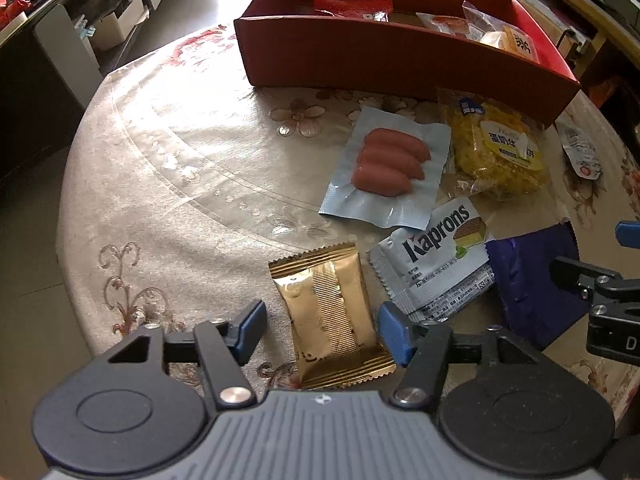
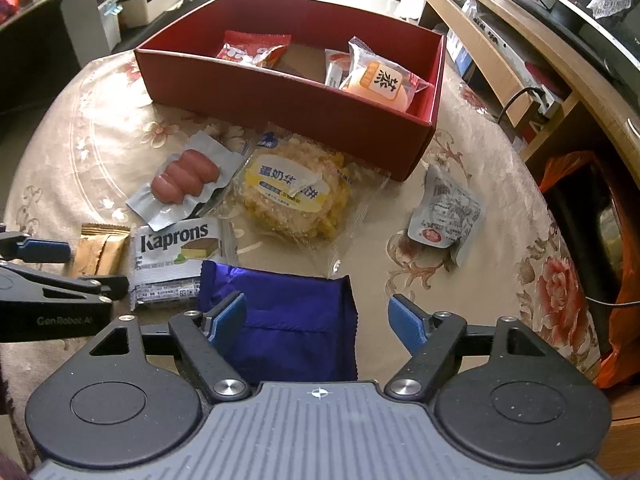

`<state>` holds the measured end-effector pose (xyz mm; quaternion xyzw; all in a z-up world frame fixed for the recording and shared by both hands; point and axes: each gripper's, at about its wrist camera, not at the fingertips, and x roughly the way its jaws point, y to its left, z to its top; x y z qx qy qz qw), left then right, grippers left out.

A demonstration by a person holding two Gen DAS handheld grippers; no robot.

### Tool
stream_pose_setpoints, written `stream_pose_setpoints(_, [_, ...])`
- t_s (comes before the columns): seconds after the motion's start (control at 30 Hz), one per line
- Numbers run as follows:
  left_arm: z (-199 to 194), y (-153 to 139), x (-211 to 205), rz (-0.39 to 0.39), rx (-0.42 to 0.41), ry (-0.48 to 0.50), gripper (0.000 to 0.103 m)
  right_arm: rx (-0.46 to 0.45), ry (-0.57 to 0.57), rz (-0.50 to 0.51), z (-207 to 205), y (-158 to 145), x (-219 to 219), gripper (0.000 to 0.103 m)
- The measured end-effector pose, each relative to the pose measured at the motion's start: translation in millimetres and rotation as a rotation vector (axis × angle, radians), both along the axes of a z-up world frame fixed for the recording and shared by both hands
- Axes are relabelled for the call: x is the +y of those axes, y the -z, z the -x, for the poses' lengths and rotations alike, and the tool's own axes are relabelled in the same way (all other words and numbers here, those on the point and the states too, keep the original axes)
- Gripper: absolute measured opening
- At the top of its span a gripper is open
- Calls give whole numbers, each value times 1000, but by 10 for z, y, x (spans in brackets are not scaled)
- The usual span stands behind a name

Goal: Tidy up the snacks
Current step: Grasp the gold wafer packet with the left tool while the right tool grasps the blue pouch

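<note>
Snacks lie loose on a round table [image 1: 160, 184] under a floral cloth, in front of a red box [image 2: 280, 100] that already holds a red packet [image 2: 252, 50] and a bun [image 2: 380, 82] in clear wrap. Outside the box sit a sausage pack [image 1: 388, 168], a yellow cake [image 1: 500, 152] just beside it, a Kaprons wafer [image 1: 436, 256], a gold packet [image 1: 332, 312], a purple packet [image 2: 288, 320] and a small grey pouch [image 2: 444, 216] well apart to the right.

The left gripper [image 1: 320, 328] points down over the gold packet, jaws partly open with the packet between them (the right pad looks to be at its edge, the left pad apart). The right gripper [image 2: 316, 320] hangs over the purple packet, jaws wide, the left pad above the wrapper and the right pad clear of it.
</note>
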<state>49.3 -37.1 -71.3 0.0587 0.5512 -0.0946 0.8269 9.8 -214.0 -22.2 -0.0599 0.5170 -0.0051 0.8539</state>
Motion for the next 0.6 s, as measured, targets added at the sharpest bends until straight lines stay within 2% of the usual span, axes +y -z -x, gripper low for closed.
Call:
stream_pose_setpoints(0.23, [8,-25,-1,3,-1,15,52,34,4,4,-5,78,-7,84])
stream_pose_setpoints(0.6, [8,-22,-5,5,1,18,52,100,11,-25,-93,204,21,88])
